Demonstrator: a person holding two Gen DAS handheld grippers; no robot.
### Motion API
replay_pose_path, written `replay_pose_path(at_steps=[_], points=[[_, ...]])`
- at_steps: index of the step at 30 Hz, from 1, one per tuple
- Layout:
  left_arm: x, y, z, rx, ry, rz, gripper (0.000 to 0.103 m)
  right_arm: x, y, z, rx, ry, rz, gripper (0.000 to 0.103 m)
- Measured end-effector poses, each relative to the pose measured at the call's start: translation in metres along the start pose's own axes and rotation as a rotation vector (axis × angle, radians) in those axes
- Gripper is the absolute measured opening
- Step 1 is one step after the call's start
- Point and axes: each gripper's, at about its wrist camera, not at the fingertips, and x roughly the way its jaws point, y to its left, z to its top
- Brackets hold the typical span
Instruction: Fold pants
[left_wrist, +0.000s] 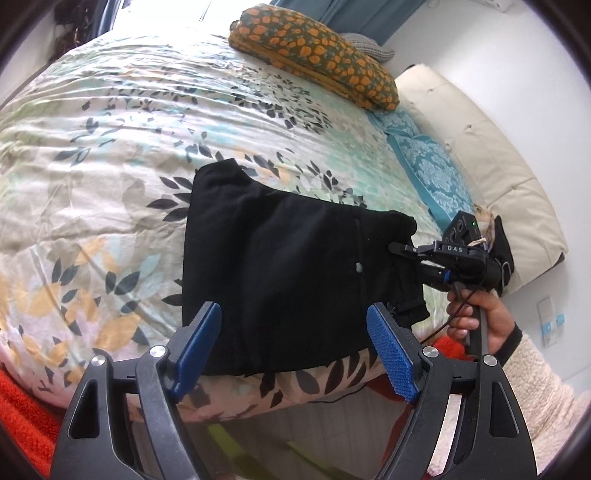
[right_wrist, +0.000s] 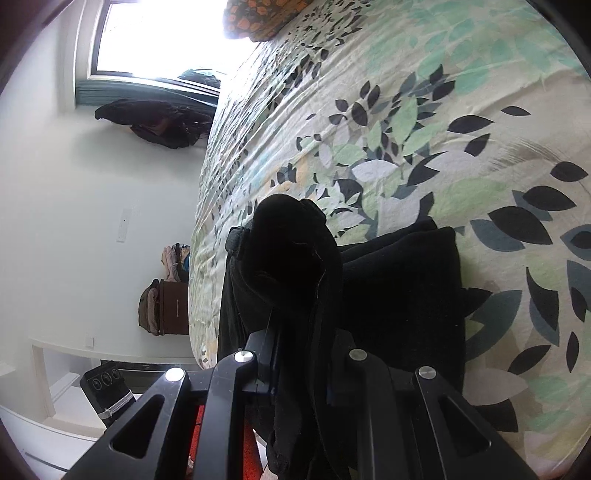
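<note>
Black pants (left_wrist: 280, 266) soft, limp — likely best gripped at edges; right gripper (left_wrist: 397, 249) clamped on hem, left gripper (left_wrist: 295, 343) gaped wide, empty

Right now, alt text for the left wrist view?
Black pants, folded, lie on a leaf-print bedspread. The left gripper hovers open over their near edge; the right gripper pinches their right edge. A floral pillow lies beyond.
</note>
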Motion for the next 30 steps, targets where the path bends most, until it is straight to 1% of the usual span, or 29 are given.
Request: replay_pose_path(at_steps=[3, 8, 9, 11, 13, 14, 15, 16, 18, 19, 20, 21, 23, 24, 25, 26, 27, 28, 29, 30], points=[[0.002, -0.003, -0.004, 0.009, 0.018, 0.003, 0.083, -0.003, -0.005, 0.000, 0.003, 0.007, 0.007, 0.018], [0.007, -0.005, -0.006, 0.014, 0.034, 0.011, 0.083, 0.001, -0.017, 0.003, 0.006, 0.014, -0.024, 0.020], [0.007, -0.006, -0.006, 0.021, 0.034, 0.018, 0.083, 0.001, -0.019, 0.003, 0.001, 0.012, -0.031, 0.021], [0.007, -0.008, -0.005, 0.043, 0.028, 0.042, 0.083, 0.000, -0.023, 0.003, -0.011, 0.010, -0.080, 0.033], [0.004, -0.009, -0.002, 0.073, 0.008, 0.085, 0.083, -0.012, -0.027, 0.000, -0.006, -0.015, -0.133, 0.057], [0.002, -0.009, 0.000, 0.092, -0.011, 0.120, 0.083, -0.022, -0.029, -0.001, -0.003, -0.040, -0.153, 0.059], [0.001, -0.008, 0.004, 0.112, -0.033, 0.161, 0.083, -0.034, -0.028, -0.003, -0.006, -0.082, -0.203, 0.063], [0.000, -0.009, 0.006, 0.138, -0.057, 0.208, 0.083, -0.048, -0.024, -0.006, -0.024, -0.128, -0.261, 0.064], [0.003, -0.013, 0.011, 0.197, -0.100, 0.286, 0.085, -0.071, -0.005, -0.016, -0.083, -0.199, -0.336, 0.064], [0.006, -0.016, 0.012, 0.232, -0.117, 0.305, 0.085, -0.078, 0.009, -0.023, -0.127, -0.223, -0.343, 0.064], [0.011, -0.020, 0.012, 0.268, -0.130, 0.320, 0.085, -0.080, 0.026, -0.032, -0.180, -0.233, -0.326, 0.064], [0.019, -0.026, 0.011, 0.305, -0.138, 0.335, 0.085, -0.077, 0.045, -0.040, -0.234, -0.228, -0.302, 0.064], [0.036, -0.037, 0.004, 0.373, -0.135, 0.330, 0.086, -0.056, 0.079, -0.060, -0.349, -0.202, -0.278, 0.064], [0.048, -0.042, 0.000, 0.407, -0.117, 0.331, 0.090, -0.042, 0.090, -0.071, -0.395, -0.176, -0.256, 0.063], [0.064, -0.045, -0.007, 0.441, -0.083, 0.338, 0.090, -0.025, 0.096, -0.079, -0.428, -0.136, -0.234, 0.059], [0.080, -0.046, -0.014, 0.458, -0.036, 0.347, 0.090, -0.008, 0.092, -0.089, -0.436, -0.099, -0.246, 0.058], [0.098, -0.045, -0.023, 0.464, 0.035, 0.339, 0.090, 0.007, 0.080, -0.096, -0.413, -0.069, -0.288, 0.058], [0.111, -0.043, -0.032, 0.470, 0.096, 0.328, 0.090, 0.015, 0.059, -0.099, -0.365, -0.058, -0.349, 0.038], [0.117, -0.044, -0.040, 0.488, 0.116, 0.340, 0.090, 0.014, 0.040, -0.104, -0.324, -0.077, -0.376, 0.026], [0.114, -0.046, -0.047, 0.509, 0.091, 0.359, 0.090, 0.006, 0.026, -0.106, -0.281, -0.100, -0.384, 0.009]])
